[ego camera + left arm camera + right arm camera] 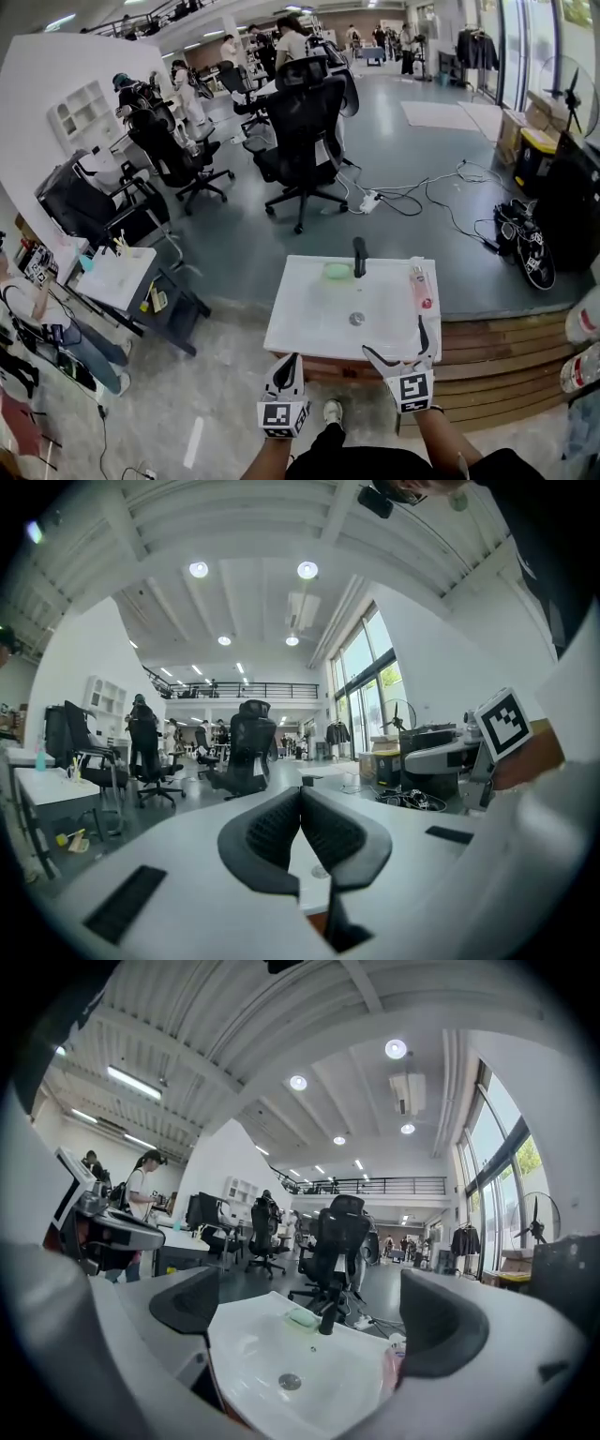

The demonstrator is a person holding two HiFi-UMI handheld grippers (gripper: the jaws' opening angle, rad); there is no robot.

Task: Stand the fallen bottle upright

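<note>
The fallen bottle [420, 286], clear pink with a red cap, lies on its side on the right rim of a white sink [309, 328]. In the right gripper view the bottle [392, 1363] peeks out beside the right-hand jaw, partly hidden. My right gripper [398, 345] hovers over the sink's near right corner, short of the bottle, open and holding nothing; in its own view the right gripper [314, 1314] frames the basin [253, 1354]. My left gripper [287, 364] sits at the sink's near left edge, and in its own view the left gripper [300, 803] is shut with nothing in it.
A black faucet [359, 256] and a green soap [337, 272] stand at the sink's far edge. The sink rests on a wooden platform [497, 347]. Office chairs [305, 141], cables [422, 197] and a small white table [114, 277] lie beyond and left.
</note>
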